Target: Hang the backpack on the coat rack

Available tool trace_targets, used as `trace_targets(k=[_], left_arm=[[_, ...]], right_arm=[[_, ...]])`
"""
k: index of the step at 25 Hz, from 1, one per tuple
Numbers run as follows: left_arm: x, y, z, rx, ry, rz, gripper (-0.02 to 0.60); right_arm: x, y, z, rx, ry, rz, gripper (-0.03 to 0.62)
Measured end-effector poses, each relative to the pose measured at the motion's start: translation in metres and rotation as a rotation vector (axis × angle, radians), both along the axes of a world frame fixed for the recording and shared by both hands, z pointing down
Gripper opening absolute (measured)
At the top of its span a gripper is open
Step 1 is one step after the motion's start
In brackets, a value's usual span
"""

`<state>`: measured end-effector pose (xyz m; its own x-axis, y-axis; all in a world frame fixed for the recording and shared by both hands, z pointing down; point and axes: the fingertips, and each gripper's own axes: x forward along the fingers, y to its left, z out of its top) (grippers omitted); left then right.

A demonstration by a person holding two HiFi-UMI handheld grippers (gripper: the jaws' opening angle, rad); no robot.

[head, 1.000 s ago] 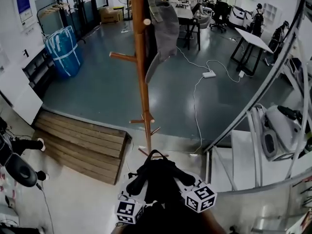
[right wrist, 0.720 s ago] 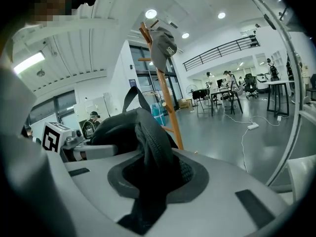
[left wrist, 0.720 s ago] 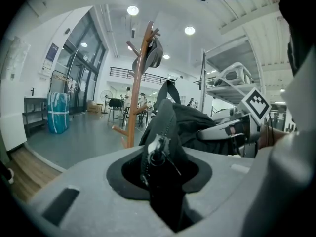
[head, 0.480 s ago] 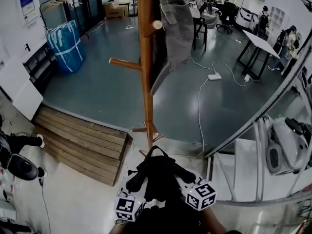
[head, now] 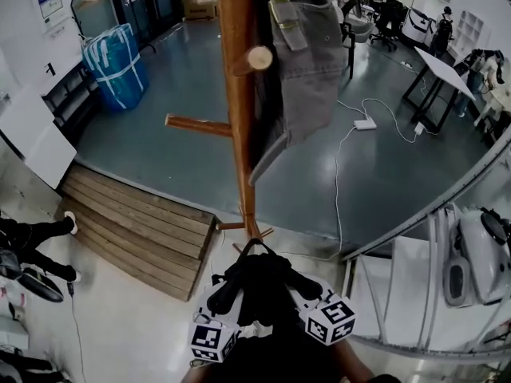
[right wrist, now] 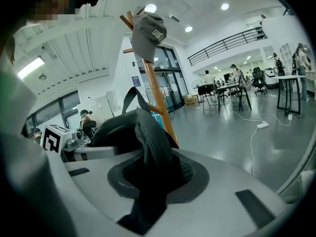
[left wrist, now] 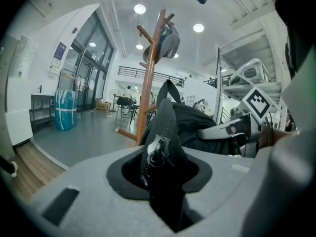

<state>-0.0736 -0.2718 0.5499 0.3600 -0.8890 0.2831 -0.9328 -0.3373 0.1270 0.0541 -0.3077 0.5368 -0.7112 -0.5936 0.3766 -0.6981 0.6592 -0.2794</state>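
A black backpack (head: pixel 259 290) hangs between both grippers, low in the head view, with its top loop pointing at the foot of the wooden coat rack (head: pixel 238 118). My left gripper (head: pixel 230 292) is shut on a fold with a zipper (left wrist: pixel 157 149). My right gripper (head: pixel 297 287) is shut on a padded fold (right wrist: pixel 148 147). A grey cap (head: pixel 303 62) hangs from an upper peg. In the left gripper view the coat rack (left wrist: pixel 148 83) stands straight ahead beyond the bag; in the right gripper view the coat rack (right wrist: pixel 160 107) stands close behind it.
A bare lower peg (head: pixel 200 124) sticks out to the left of the pole. A wooden ramp (head: pixel 136 234) lies at the left and a blue wrapped bundle (head: pixel 116 58) stands behind it. A white cable with a power strip (head: pixel 365 124) crosses the floor. A metal frame (head: pixel 431 214) stands at the right.
The coat rack and cap have grown larger and nearer in the head view. Both grippers have carried the backpack toward the rack's foot, still holding it.
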Motion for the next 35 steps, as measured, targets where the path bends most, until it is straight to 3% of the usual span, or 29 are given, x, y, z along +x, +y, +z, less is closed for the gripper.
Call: trace_targets(k=[19,35], left_arm=[[-0.015,-0.06,0.027,-0.058,0.037,-0.044,0.12],[-0.019,-0.078,0.062,-0.119,0.035,-0.057,0.12]], right_arm=[[-0.019,-0.063,0.029,-0.059,0.008,-0.05,0.078],[-0.024,-0.081,0.06,-0.109,0.03,-0.056,0.078]])
